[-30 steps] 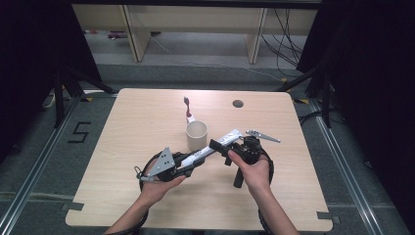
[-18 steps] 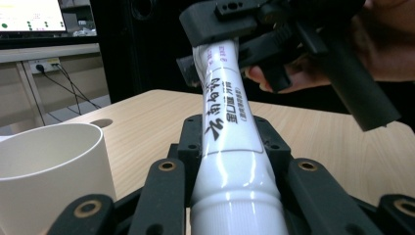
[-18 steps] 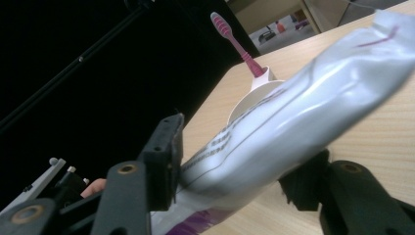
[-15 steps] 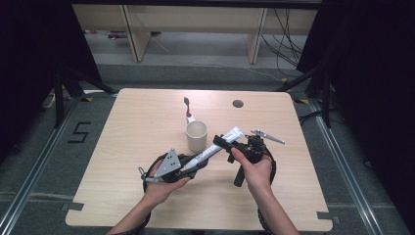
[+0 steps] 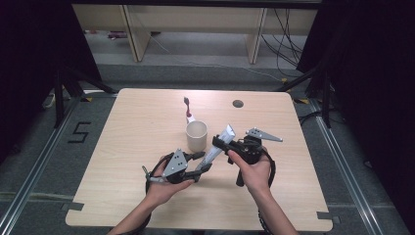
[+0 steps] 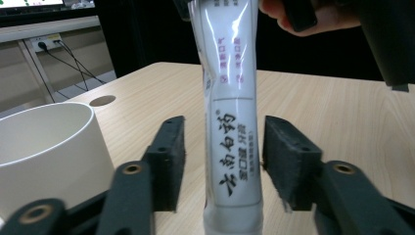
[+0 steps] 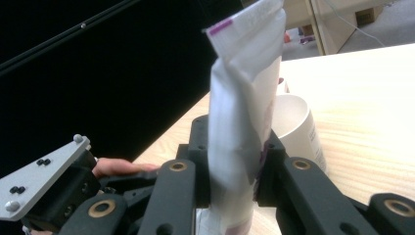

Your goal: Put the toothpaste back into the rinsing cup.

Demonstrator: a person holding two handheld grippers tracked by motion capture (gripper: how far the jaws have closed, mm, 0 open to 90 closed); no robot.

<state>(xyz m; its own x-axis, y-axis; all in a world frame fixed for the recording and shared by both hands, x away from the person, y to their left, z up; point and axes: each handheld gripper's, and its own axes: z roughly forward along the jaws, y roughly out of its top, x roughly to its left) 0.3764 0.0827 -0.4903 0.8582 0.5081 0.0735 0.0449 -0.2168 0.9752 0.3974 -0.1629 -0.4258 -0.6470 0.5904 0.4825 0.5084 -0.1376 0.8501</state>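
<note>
A white toothpaste tube hangs slanted above the table, in front of a white cup. My right gripper has just been closing and is shut on the tube's flat upper half; in the right gripper view its pads press the tube. My left gripper has just been opening. In the left gripper view the printed tube stands between its parted pads with gaps on both sides. A toothbrush lies behind the cup.
The cup stands close to the left gripper's left jaw. A round cable hole sits in the tabletop at the back. Shelving legs and cables stand on the floor beyond the table's far edge.
The right gripper's jaws have closed onto the tube, and the left gripper's jaws have parted from it. Both hands have stayed in about the same place.
</note>
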